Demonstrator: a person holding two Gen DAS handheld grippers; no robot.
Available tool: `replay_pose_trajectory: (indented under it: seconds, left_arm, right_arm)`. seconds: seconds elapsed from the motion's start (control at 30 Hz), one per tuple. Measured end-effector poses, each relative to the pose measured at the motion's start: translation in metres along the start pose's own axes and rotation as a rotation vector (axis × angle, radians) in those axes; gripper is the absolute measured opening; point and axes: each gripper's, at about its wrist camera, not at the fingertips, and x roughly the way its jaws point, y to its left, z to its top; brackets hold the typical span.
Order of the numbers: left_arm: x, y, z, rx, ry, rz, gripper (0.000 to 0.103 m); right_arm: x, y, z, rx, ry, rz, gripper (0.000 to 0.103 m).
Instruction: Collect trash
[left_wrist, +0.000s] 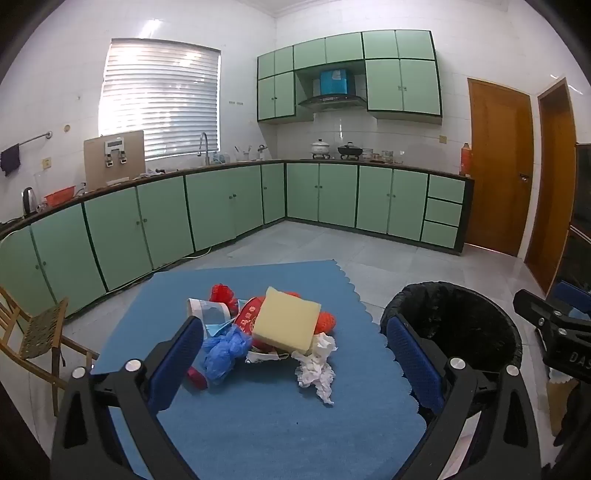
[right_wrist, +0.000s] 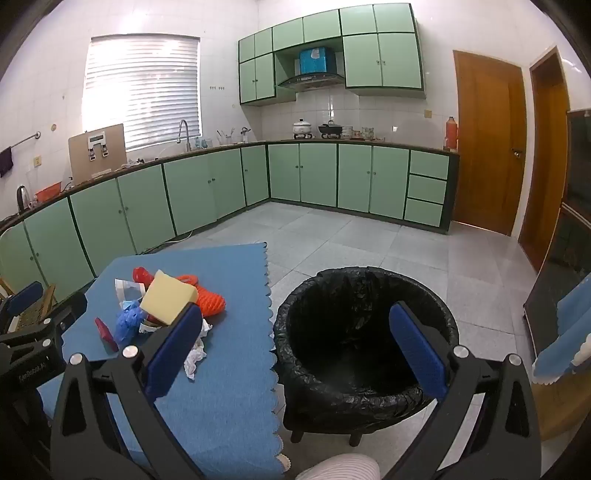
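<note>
A heap of trash lies on the blue cloth (left_wrist: 258, 424) of a table: a yellow sponge (left_wrist: 287, 318), orange-red netting (left_wrist: 327, 320), a crumpled blue bag (left_wrist: 223, 350), white crumpled tissue (left_wrist: 317, 363), a red packet (left_wrist: 246, 319) and a small red piece (left_wrist: 195, 376). My left gripper (left_wrist: 295, 354) hovers open just short of the heap, nothing between its fingers. To the right stands a bin with a black liner (right_wrist: 365, 332). My right gripper (right_wrist: 295, 339) is open above the bin's near rim and holds nothing. The same sponge (right_wrist: 168, 297) and tissue (right_wrist: 195, 356) show left of it.
Green kitchen cabinets (left_wrist: 221, 206) line the far walls under a cluttered counter. A wooden chair (left_wrist: 37, 332) stands left of the table. Brown doors (left_wrist: 498, 166) are at the right. Tiled floor (right_wrist: 369, 240) lies beyond the bin. A striped sleeve (right_wrist: 340, 467) shows at the bottom edge.
</note>
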Motion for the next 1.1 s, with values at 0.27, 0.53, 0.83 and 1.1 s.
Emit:
replay_pose_trajectory:
  seconds: [0.27, 0.53, 0.83, 1.1]
  left_arm:
    - [-0.0004, 0.0016, 0.0003, 0.006, -0.003, 0.004, 0.097]
    - [-0.0015, 0.0039, 0.0016, 0.007, -0.004, 0.01, 0.097]
    - [-0.0043, 0.0028, 0.0034, 0.008, -0.011, 0.02, 0.097]
    - [-0.0051, 0.0036, 0.0042, 0.008, -0.013, 0.022, 0.097]
  right_arm:
    - [0.0007, 0.0005, -0.0003, 0.001, 0.001, -0.003, 0.098]
    - [-0.0012, -0.0006, 0.0036, 0.003, 0.0, -0.003, 0.098]
    - [0.0001, -0.0006, 0.0048, 0.006, 0.0, -0.004, 0.098]
    - [0.0007, -0.0003, 0.0009, 0.008, -0.001, -0.004, 0.098]
